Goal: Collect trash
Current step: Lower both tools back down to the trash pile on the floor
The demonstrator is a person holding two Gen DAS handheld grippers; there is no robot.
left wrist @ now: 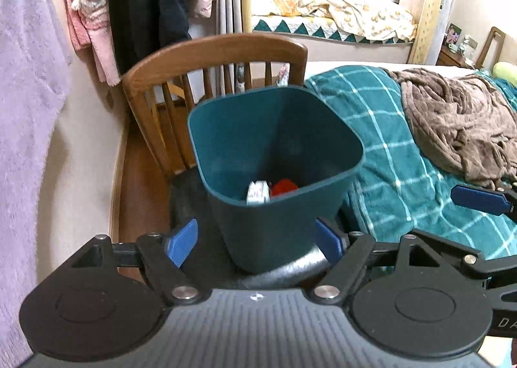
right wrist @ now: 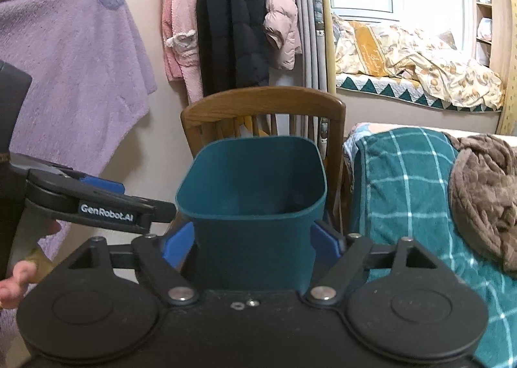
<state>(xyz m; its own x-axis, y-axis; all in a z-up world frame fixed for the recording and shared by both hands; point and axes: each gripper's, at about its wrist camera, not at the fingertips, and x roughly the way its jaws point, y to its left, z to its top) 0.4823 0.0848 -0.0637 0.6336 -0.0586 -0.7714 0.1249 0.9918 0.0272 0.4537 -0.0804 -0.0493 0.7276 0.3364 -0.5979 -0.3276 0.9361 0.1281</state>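
A dark teal trash bin (left wrist: 274, 154) stands on the black seat of a wooden chair (left wrist: 213, 54). Inside it lie a white wrapper (left wrist: 257, 192) and a red piece of trash (left wrist: 284, 187). My left gripper (left wrist: 258, 243) is open, its blue pads on either side of the bin's lower body, apart from it. In the right wrist view the bin (right wrist: 252, 206) sits between my right gripper's (right wrist: 253, 243) blue pads, which stand wide open close to its sides. The left gripper's arm (right wrist: 97, 203) shows at the left there.
A bed with a teal checked blanket (left wrist: 404, 161) and a brown throw (left wrist: 458, 122) lies right of the chair. Clothes hang on the wall behind: a purple robe (right wrist: 64, 61), a pink robe (right wrist: 179, 28), a black coat (right wrist: 232, 19). Wooden floor (left wrist: 139, 193) shows left of the chair.
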